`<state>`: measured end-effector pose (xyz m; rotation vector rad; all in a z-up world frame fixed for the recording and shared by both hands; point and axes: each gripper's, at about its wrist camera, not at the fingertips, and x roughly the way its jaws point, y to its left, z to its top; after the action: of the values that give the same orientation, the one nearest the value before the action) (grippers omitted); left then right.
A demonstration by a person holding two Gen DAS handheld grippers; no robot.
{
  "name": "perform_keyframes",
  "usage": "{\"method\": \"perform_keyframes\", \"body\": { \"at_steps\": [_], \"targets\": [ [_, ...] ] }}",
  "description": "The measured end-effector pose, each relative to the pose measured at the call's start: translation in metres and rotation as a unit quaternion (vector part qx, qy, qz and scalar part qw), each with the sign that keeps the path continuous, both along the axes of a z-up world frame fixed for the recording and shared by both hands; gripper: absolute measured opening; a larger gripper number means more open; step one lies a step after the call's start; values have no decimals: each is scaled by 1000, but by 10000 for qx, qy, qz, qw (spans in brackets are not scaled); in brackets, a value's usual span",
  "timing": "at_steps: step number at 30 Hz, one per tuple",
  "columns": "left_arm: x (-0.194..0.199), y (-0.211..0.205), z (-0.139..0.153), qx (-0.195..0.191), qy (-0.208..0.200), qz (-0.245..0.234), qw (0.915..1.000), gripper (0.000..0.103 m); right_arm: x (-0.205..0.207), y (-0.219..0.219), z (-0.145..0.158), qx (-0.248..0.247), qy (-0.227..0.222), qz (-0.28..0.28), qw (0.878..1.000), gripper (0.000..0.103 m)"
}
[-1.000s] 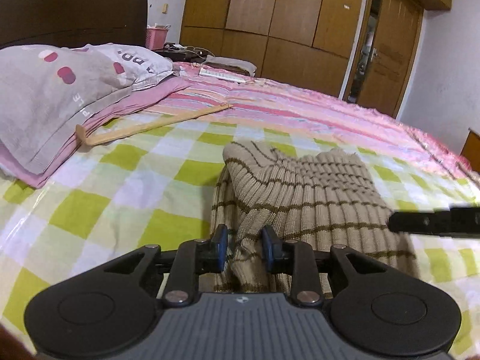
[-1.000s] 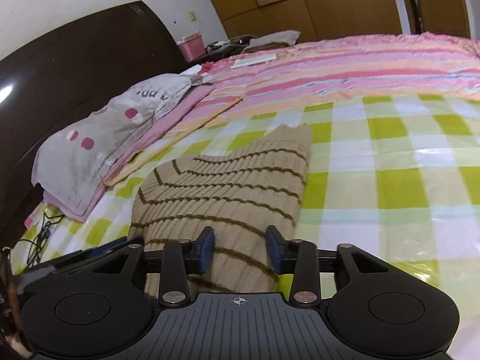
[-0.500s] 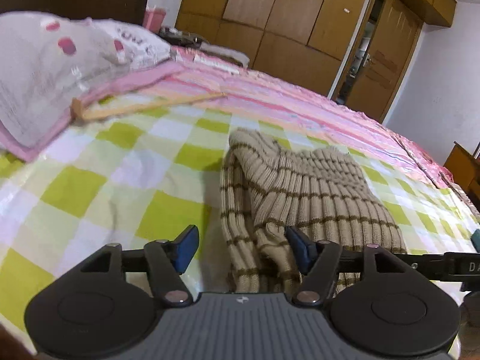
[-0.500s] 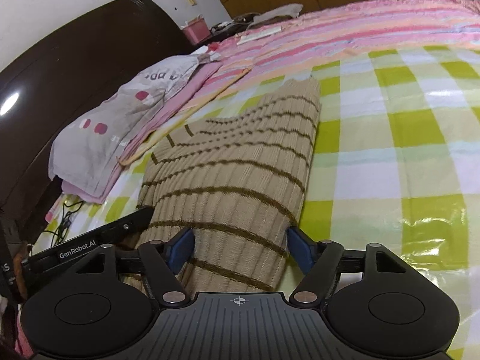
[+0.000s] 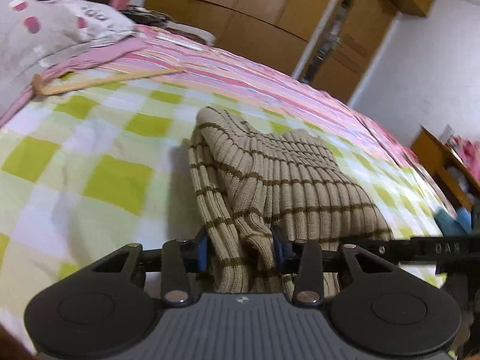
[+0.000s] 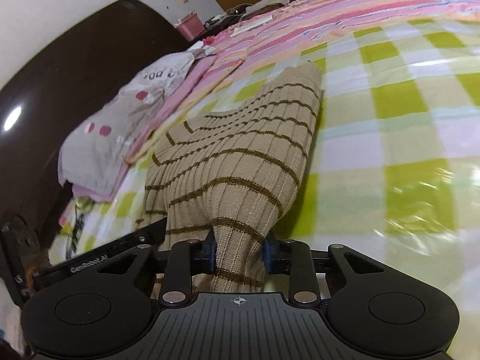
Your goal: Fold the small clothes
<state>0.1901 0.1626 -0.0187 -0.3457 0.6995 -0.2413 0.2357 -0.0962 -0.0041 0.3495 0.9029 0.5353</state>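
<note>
A beige ribbed sweater with thin brown stripes lies folded on the green-checked bedspread. My left gripper is shut on a bunched near edge of the sweater, which rises from the bed toward the jaws. In the right wrist view the same sweater stretches away from my right gripper, which is shut on its near right edge and lifts it. The right gripper's arm shows at the right of the left wrist view. The left gripper's arm shows at the left of the right wrist view.
A grey pillow with pink dots on a pink sheet lies at the head of the bed, by a dark headboard. A wooden stick lies beside the pillow. Wardrobes stand beyond the bed, and a wooden side table stands right.
Both grippers were open around the sweater's near edge half a second ago. Now both have shut on it and the near edge is lifted and bunched.
</note>
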Motion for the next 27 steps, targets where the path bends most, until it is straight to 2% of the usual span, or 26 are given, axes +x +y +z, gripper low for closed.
{"method": "perform_keyframes", "body": {
  "at_steps": [4, 8, 12, 15, 19, 22, 24, 27],
  "targets": [
    [-25, -23, 0, -41, 180, -527, 9984, 45, -28, -32, 6, -141, 166, -64, 9997, 28],
    [-43, -44, 3, 434, 199, -640, 9968, 46, -51, -54, 10, -361, 326, -64, 9988, 34],
    [-54, -47, 21, 904, 32, -380, 9952, 46, -71, -65, 28, -505, -117, -198, 9985, 34],
    [-59, -51, 40, 1324, -276, -191, 9906, 46, -76, -66, 46, -552, -627, -346, 9959, 34],
    [-47, -64, 60, 1449, -807, -158, 9860, 46, -59, -49, 51, -552, -958, -328, 9933, 33],
    [-20, -79, 63, 1586, -1034, -180, 9817, 46, -43, -33, 47, -593, -1065, -274, 9922, 31],
    [-1, -83, 56, 1638, -940, -114, 9819, 46, -34, -25, 42, -638, -1063, -258, 9920, 31],
    [22, -73, 39, 1720, -563, 190, 9833, 43, -23, -19, 35, -664, -1043, -256, 9920, 31]
  ]
}}
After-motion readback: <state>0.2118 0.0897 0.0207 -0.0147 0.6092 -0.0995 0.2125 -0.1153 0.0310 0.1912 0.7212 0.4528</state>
